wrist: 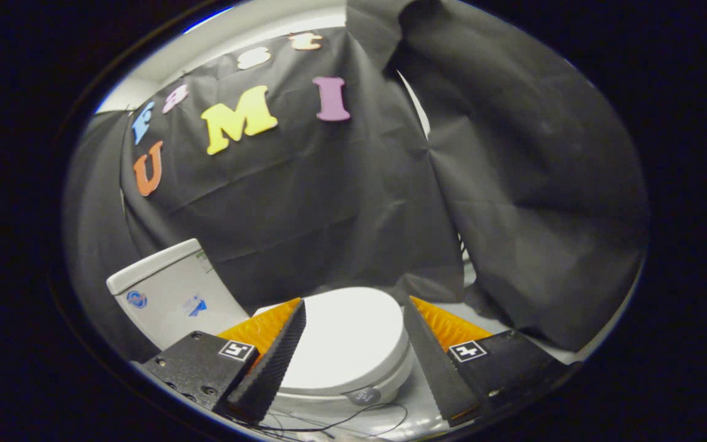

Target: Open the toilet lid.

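Fingers [353, 362] spread wide, holding nothing, poised above closed toilet lid [344, 341] lying flat between and just beyond them. Tank [169, 294] behind, against booth cloth. Lifting apparently not yet begun; whole task ahead.

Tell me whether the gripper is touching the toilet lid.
Cannot tell. In the gripper view the open gripper frames the closed lid, which shows between the fingers, but the view looks down over them, so any gap is hidden.

smooth glossy toilet lid [347, 337] (plastic-looking)
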`<state>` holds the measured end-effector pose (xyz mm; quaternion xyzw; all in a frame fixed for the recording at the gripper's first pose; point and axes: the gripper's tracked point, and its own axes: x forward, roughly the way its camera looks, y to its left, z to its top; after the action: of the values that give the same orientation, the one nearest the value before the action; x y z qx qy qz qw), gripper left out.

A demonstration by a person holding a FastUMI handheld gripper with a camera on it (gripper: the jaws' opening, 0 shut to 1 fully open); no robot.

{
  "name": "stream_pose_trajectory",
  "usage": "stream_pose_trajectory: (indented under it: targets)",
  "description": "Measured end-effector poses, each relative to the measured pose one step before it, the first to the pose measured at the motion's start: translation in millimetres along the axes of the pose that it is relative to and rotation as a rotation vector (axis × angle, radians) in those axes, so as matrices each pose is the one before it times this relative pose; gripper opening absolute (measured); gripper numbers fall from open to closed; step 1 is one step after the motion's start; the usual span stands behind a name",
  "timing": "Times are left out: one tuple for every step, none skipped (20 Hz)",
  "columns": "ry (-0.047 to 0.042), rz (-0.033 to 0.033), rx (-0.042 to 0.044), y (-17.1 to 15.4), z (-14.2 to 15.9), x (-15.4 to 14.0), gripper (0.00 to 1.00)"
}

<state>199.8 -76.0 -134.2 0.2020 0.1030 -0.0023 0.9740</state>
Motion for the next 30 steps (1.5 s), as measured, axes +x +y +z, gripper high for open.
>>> stream_pose_trajectory:
  targets:
    - [0.03000, -0.00135, 0.05833, -4.92, -13.18, 9.75, 0.99]
    - [0.03029, 0.00077, 0.06017, -6.38, -10.98, 8.89, 0.98]
    - [0.03564, -0.00693, 0.05749, -9.94, -12.07, 8.61, 0.99]
    - [0.02729, -0.00431, 0.04897, -7.58, -9.06, 7.66, 1.00]
    - [0.02322, -0.00894, 0.03733, -10.55, -8.83, 4.26, 1.00]
    - [0.02767, -0.00761, 0.02518, -8.88, -8.89, 5.29, 1.00]
    - [0.02181, -0.01251, 0.01957, -9.16, -10.04, 4.95, 1.00]
    - [0.01940, -0.00695, 0.02028, -5.47, -7.35, 5.31, 1.00]
    - [0.02767, -0.00178, 0.01994, -3.93, -10.34, 5.01, 1.00]
    - [0.02819, -0.00202, 0.01933, -4.01, -7.72, 4.19, 0.99]
    - [0.02614, -0.00126, 0.02581, -4.84, -7.95, 3.06, 0.99]
    - [0.02116, 0.00773, 0.02840, -0.86, -4.69, 0.96, 0.99]
    - [0.01532, 0.01636, 0.02390, 1.21, -3.79, 0.60, 0.99]
    - [0.02105, 0.01211, 0.02058, -0.80, -6.13, 0.01, 0.98]
    - [0.02920, 0.00543, 0.01564, -0.55, -7.31, 1.22, 0.97]
    - [0.03540, -0.00016, 0.01470, -0.85, -10.20, 2.22, 0.96]
    - [0.02623, 0.00858, 0.01705, 3.20, -10.01, 3.62, 0.95]
    - [0.01766, 0.00133, 0.01352, 1.41, -4.53, 3.38, 0.94]
    - [0.01303, -0.00471, 0.00796, -1.45, -3.66, 4.18, 0.92]
    - [0.01409, 0.00009, 0.00468, -0.14, -3.87, 3.72, 0.89]
    - [0.01055, 0.00269, 0.00525, 0.70, -2.31, 2.69, 0.85]
    - [0.00867, -0.00105, 0.00696, -0.32, -1.69, 0.44, 0.81]
    - [0.01482, 0.00031, 0.00589, -1.37, -3.14, 0.95, 0.79]
    - [-0.00110, 0.00182, 0.00768, -0.21, -0.07, 0.61, 0.74]
    - [-0.00202, 0.00045, 0.00700, -1.22, 0.81, 1.42, 0.70]
    - [0.00428, 0.00261, 0.01360, -1.17, 1.97, -0.53, 0.65]
    - [0.00419, 0.01773, 0.02371, 3.09, -1.19, 1.35, 0.60]
    - [0.00675, 0.01641, 0.01975, 1.99, -0.88, 0.16, 0.55]
    - [0.00676, 0.01428, 0.00961, 2.20, -1.45, 1.02, 0.50]
    - [-0.00241, 0.00103, -0.00132, -0.29, 1.75, 0.99, 0.41]
